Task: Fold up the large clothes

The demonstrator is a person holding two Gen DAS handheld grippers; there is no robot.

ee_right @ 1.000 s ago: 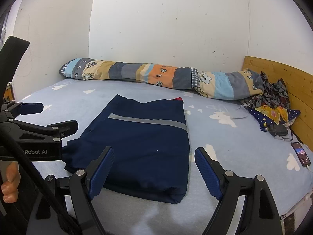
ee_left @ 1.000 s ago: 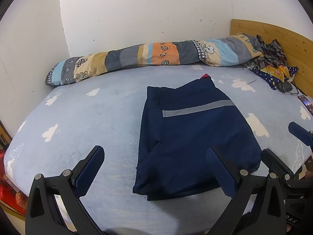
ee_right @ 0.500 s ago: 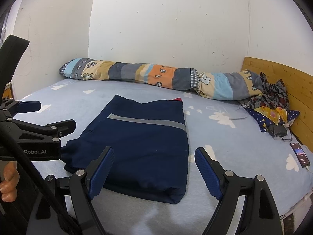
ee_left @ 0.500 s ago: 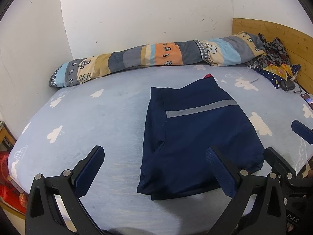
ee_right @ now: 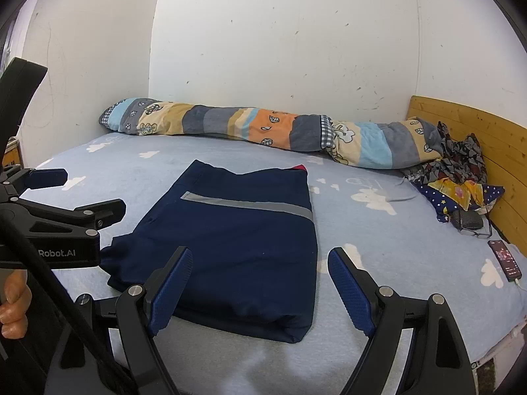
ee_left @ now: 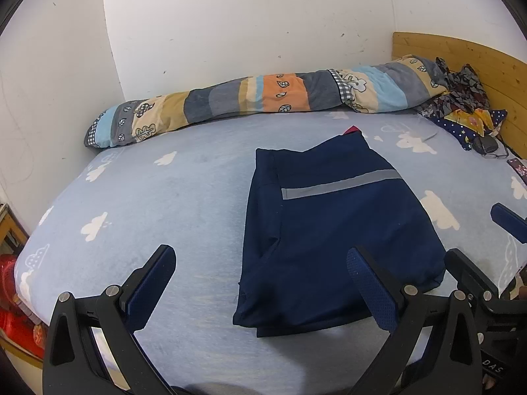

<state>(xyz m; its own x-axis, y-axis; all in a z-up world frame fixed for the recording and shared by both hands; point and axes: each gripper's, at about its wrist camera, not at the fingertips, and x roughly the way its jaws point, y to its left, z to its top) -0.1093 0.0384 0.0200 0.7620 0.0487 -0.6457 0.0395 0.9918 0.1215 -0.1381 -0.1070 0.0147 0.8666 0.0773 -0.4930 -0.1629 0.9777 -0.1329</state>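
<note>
A folded navy garment (ee_left: 329, 230) (ee_right: 237, 240) with a grey reflective stripe lies flat on the light-blue cloud-print bed sheet (ee_left: 148, 204) (ee_right: 378, 237). A bit of red shows at its far edge. My left gripper (ee_left: 260, 251) is open above the garment's near left corner with nothing between its fingers. My right gripper (ee_right: 260, 253) is open over the garment's near edge and is not touching it. The two grippers hang side by side: the left gripper (ee_right: 82, 194) shows in the right wrist view, and the right gripper (ee_left: 484, 237) shows in the left wrist view.
A rolled patchwork quilt (ee_left: 263, 98) (ee_right: 263, 128) runs along the far wall. Beside the wooden headboard (ee_right: 477, 125) lie crumpled patterned clothes (ee_right: 457, 171), glasses (ee_right: 474, 227) and a phone (ee_right: 504, 260). A red object (ee_left: 13, 312) sits below the bed's left edge. A hand (ee_right: 13, 302) holds the left gripper.
</note>
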